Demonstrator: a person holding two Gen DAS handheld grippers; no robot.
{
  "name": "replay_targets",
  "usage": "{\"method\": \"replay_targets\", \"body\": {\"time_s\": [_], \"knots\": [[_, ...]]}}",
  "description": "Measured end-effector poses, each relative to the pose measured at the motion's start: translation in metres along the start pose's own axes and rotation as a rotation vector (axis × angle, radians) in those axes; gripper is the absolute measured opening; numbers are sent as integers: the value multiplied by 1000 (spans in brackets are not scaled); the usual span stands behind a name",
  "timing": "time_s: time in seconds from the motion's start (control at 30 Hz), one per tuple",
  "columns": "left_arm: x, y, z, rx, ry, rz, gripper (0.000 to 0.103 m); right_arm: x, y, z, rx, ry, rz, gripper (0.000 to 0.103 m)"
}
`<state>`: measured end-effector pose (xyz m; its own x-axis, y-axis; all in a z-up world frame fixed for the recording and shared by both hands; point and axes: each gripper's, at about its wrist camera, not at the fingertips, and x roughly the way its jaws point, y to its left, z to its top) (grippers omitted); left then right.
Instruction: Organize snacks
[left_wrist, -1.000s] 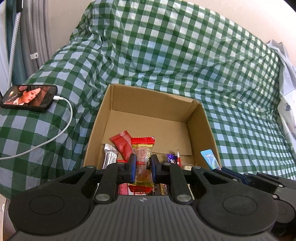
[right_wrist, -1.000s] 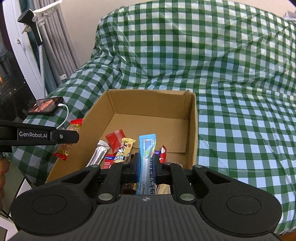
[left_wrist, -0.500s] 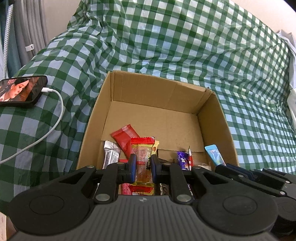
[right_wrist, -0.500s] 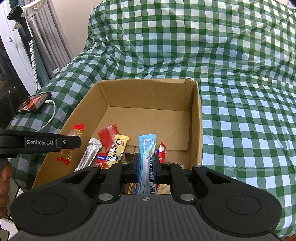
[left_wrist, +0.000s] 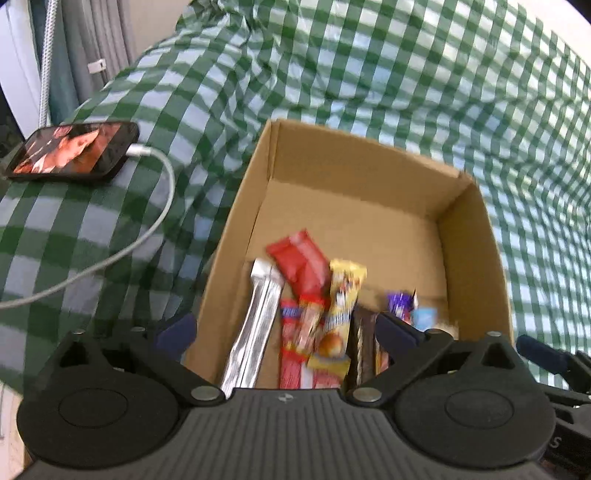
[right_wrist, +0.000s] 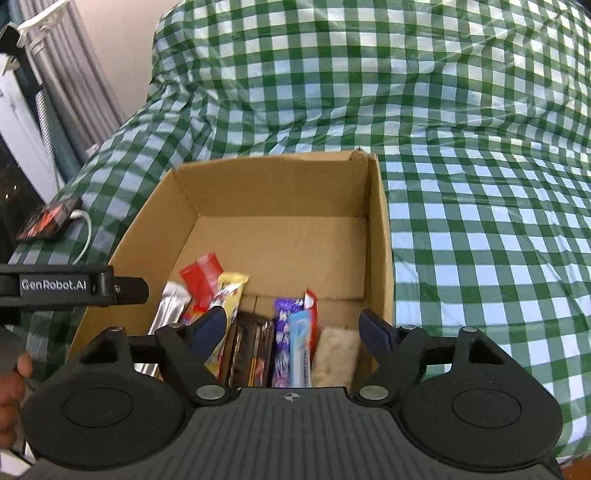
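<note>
The cardboard box (right_wrist: 376, 229) is taken as landmark; it sits on the checked cloth (right_wrist: 461, 177) directly below both tools. The snacks (left_wrist: 314, 317) are heaped at its near end, long axes running toward its far wall. Over that heap the left gripper (left_wrist: 284, 328) and right gripper (right_wrist: 295, 328) are seen with jaws opening wide. Nothing is gripped; the blue packet (right_wrist: 301, 347) lies loose between the right jaws.

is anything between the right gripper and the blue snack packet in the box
Nothing visible. The blue snack packet lies in the cardboard box directly below the right gripper, whose jaws are opening with nothing pinched between them.
</note>
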<state>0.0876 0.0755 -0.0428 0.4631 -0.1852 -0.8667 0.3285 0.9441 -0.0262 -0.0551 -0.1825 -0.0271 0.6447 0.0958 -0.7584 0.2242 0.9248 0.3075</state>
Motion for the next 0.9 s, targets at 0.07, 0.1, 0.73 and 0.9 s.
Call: {"method": "replay_targets", "body": {"time_s": [0.07, 0.1, 0.73, 0.9], "knots": [[-8, 0, -8, 4, 2, 22, 103, -9, -1, -8, 1, 3, -4, 85], [-13, 1, -14, 8, 3, 33, 103, -15, 0, -12, -1, 5, -1, 86], [-104, 1, -96, 81, -94, 63, 103, -116, 28, -90, -63, -99, -62, 95], [-116, -5, -114, 117, -114, 79, 103, -133, 29, -101, -78, -131, -73, 95]]}}
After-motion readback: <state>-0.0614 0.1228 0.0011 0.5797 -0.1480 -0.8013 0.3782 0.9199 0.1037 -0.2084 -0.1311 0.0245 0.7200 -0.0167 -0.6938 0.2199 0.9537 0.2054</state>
